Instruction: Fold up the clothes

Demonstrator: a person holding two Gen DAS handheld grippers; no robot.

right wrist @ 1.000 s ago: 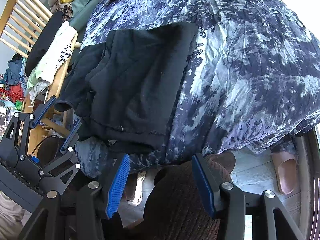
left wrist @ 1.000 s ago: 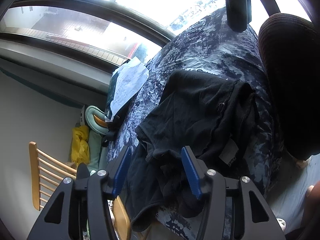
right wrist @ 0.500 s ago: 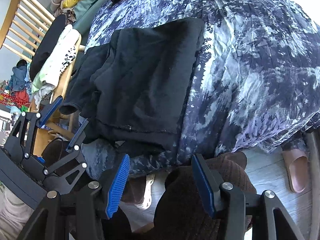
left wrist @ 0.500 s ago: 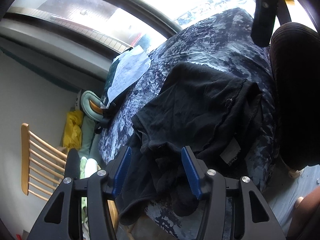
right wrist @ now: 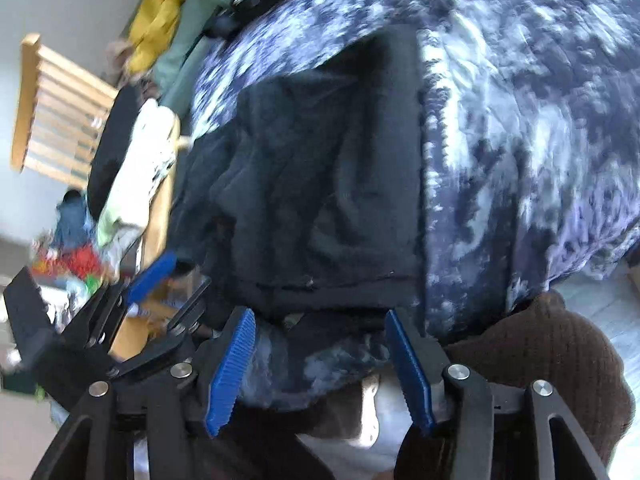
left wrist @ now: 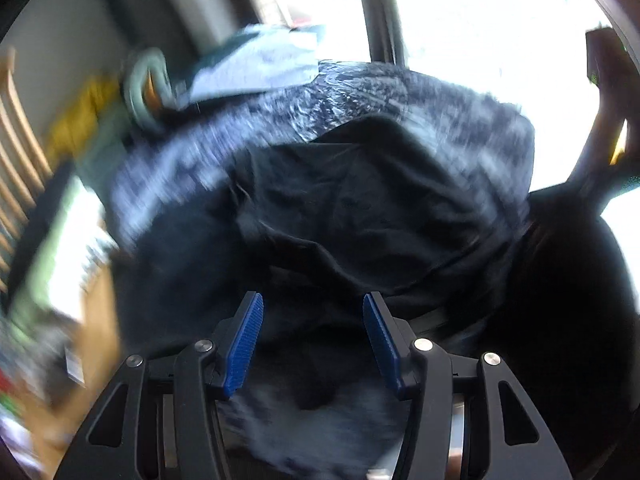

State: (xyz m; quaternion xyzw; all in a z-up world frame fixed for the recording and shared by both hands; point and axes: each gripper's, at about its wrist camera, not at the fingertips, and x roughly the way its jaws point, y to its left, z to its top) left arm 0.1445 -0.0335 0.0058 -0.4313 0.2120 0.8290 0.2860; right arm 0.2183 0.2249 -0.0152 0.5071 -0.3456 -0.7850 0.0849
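A crumpled black garment lies on the near edge of a bed with a blue-and-white patterned cover. It also shows in the right wrist view, hanging partly over the bed's edge. My left gripper is open and empty, just in front of the garment's bunched near part. My right gripper is open and empty, just below the garment's hem. The left gripper shows at the left of the right wrist view, open by the garment's hanging corner. The left wrist view is blurred.
A wooden slatted chair draped with clothes stands left of the bed. Yellow and green items and a light cloth lie at the bed's far end. A brown knit sleeve is at lower right. A bright window lies beyond.
Both grippers have moved closer to the black garment. The left wrist view has swung round fast and is now blurred. Both stay open.
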